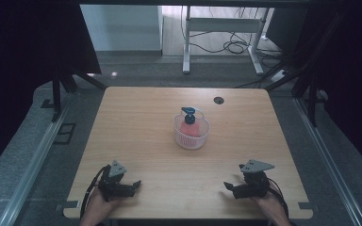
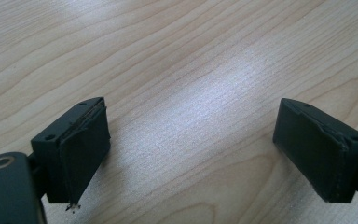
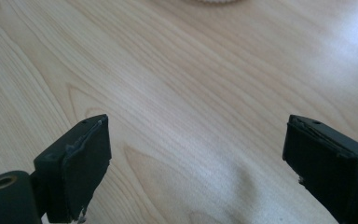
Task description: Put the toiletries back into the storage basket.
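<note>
Both hand-held grippers, left black two-jaw gripper (image 1: pixel 131 184) and right one (image 1: pixel 231 187), rest wide open and empty near the table's front edge. Any reach should likely approach the white mesh basket (image 1: pixel 191 137) mid-table, holding a red bottle with blue pump (image 1: pixel 189 123), slowly from either side.

Left black two-jaw handheld gripper (image 1: pixel 119 186): grey three-cornered plate on top, black cable trailing behind. Right black two-jaw handheld gripper (image 1: pixel 248 185): same plate and cable. Jaws are blocky, with flat dark pads frayed at edges and small screw holes on the outer faces.

Light: dim, bluish, from overhead
Glare: pale sheen across the bench (image 2: pixel 223 93)
Surroundings: dark at both sides
Focus: fingers (image 3: pixel 79 172) slightly soft
</note>
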The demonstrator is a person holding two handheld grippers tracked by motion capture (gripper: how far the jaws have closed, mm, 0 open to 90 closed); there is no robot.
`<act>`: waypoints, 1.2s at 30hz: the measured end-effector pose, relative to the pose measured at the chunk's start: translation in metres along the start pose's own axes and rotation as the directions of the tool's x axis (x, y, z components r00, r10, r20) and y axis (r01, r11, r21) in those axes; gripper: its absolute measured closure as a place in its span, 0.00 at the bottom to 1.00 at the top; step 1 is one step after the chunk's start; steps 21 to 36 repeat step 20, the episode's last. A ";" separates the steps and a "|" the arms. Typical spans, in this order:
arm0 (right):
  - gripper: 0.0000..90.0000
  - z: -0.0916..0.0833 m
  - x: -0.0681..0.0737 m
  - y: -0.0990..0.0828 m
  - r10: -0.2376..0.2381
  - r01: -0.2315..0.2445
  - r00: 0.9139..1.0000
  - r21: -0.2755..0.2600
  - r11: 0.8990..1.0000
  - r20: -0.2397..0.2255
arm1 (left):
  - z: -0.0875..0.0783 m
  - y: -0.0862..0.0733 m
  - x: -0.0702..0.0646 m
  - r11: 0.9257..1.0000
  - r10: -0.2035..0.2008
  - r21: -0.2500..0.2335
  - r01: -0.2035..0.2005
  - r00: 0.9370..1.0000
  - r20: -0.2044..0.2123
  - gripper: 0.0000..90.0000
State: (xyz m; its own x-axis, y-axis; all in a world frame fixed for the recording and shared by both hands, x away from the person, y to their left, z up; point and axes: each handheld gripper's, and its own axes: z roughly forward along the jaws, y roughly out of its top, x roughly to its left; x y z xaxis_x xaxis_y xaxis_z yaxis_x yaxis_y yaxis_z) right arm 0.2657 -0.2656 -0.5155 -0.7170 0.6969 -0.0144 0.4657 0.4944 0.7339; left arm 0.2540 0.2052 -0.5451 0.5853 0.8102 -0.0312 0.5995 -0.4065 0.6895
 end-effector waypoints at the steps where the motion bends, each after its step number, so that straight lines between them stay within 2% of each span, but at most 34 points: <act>1: 0.08 0.001 0.000 -0.002 0.001 -0.001 1.000 0.003 1.000 0.000 | 0.000 0.000 0.000 1.000 0.000 0.000 0.000 1.000 0.000 0.12; 12: 0.05 0.016 0.003 -0.017 0.019 -0.018 1.000 0.048 0.999 -0.010 | 0.000 0.000 0.000 1.000 -0.002 0.000 0.002 1.000 -0.001 0.12; 13: 0.03 0.018 0.004 -0.018 0.016 -0.016 1.000 0.052 0.999 -0.008 | 0.000 0.000 0.000 1.000 -0.003 0.000 0.003 1.000 -0.001 0.12; 15: 0.00 0.019 0.005 -0.019 0.012 -0.011 1.000 0.050 0.999 -0.009 | 0.000 0.000 0.000 1.000 -0.003 0.000 0.003 1.000 -0.001 0.12; 36: 0.00 0.020 0.005 -0.019 0.011 -0.010 1.000 0.049 0.999 -0.007 | 0.000 0.000 0.000 1.000 -0.002 0.000 0.002 1.000 -0.001 0.12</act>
